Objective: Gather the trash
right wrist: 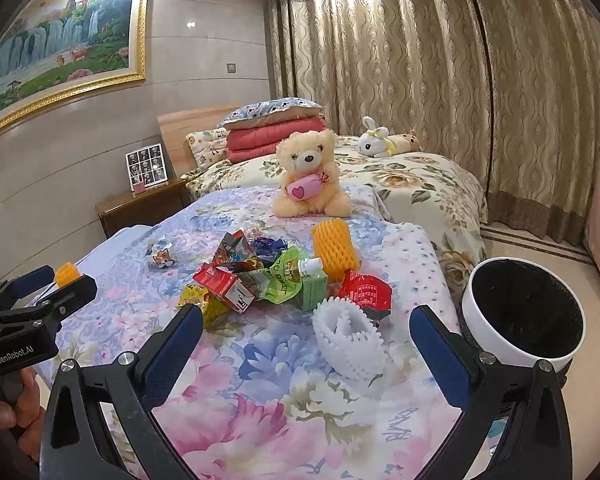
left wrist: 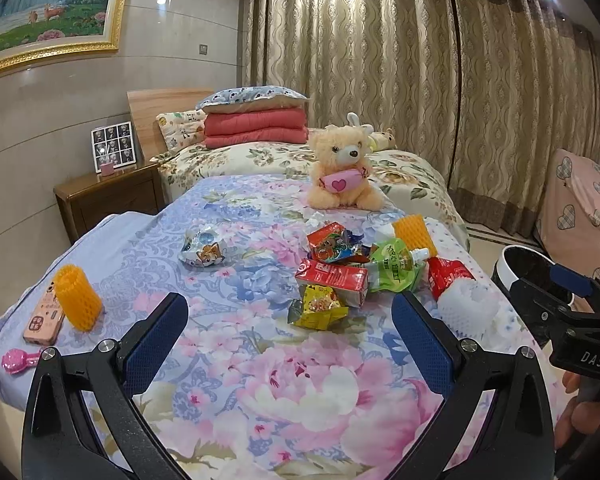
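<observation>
A heap of trash lies on the floral bedspread: a red carton (left wrist: 332, 280) (right wrist: 224, 286), a green spout pouch (left wrist: 396, 266) (right wrist: 290, 280), a yellow wrapper (left wrist: 318, 308) (right wrist: 202, 300), a red packet (left wrist: 450, 274) (right wrist: 366, 290), a white foam net (left wrist: 470, 310) (right wrist: 350, 340) and an orange foam net (left wrist: 414, 232) (right wrist: 336, 248). A blue-white wrapper (left wrist: 204, 250) (right wrist: 161, 255) lies apart to the left. A white bin with black liner (right wrist: 526, 312) (left wrist: 528, 276) stands right of the bed. My left gripper (left wrist: 290, 320) is open, short of the heap. My right gripper (right wrist: 306, 332) is open, around the white net's near end.
Another orange foam net (left wrist: 78, 298), a pink phone (left wrist: 44, 318) and a pink toy (left wrist: 18, 360) lie at the bed's left edge. A teddy bear (left wrist: 346, 168) (right wrist: 310, 176) sits behind the heap. A nightstand (left wrist: 108, 194) stands left; curtains hang behind.
</observation>
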Demonstrator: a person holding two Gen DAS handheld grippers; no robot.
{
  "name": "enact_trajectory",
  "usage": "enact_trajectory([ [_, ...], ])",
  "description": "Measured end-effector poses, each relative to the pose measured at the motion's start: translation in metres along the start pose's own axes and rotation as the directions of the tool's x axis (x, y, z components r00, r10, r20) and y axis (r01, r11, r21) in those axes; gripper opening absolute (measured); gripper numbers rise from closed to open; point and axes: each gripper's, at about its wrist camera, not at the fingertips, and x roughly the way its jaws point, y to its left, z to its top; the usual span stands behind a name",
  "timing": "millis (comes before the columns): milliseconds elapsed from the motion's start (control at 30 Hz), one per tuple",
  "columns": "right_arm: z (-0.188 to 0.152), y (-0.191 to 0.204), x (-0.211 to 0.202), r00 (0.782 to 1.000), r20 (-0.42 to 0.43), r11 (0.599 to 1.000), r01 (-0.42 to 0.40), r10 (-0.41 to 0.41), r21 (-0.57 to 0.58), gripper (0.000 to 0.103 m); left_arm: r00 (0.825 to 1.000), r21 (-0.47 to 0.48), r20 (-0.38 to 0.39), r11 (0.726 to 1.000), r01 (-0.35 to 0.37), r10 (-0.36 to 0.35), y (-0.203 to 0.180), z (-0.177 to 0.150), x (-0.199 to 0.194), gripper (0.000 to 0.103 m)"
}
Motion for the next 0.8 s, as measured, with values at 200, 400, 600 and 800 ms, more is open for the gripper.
enact_trajectory([
  [200, -0.0004, -0.0005, 0.0001, 1.0, -0.002, 1.0, 0.001, -0.001, 0.001, 0.103, 1.0, 0.001, -0.002, 1.0, 0.003, -0.003, 0.0013, 0.0005, 0.0009, 0.103],
  [400, 0.0, -0.0003, 0.0003, 1.0, -0.004, 1.0, 0.0, 0.0, -0.001, 0.103, 1.0, 0.0, -0.005, 1.0, 0.007, -0.007, 0.0015, 0.0001, 0.0008, 0.103],
  [600, 0.0002, 0.001, 0.0006, 1.0, -0.004, 1.0, 0.001, -0.001, -0.005, 0.103, 1.0, 0.0, -0.01, 1.0, 0.006, -0.006, -0.0009, 0.0008, 0.0002, 0.103],
  [800, 0.0006, 0.0011, 0.0012, 1.0, -0.005, 1.0, -0.001, 0.001, -0.003, 0.103, 1.0, 0.001, -0.01, 1.0, 0.006, -0.006, -0.0015, 0.0007, 0.0, 0.103],
])
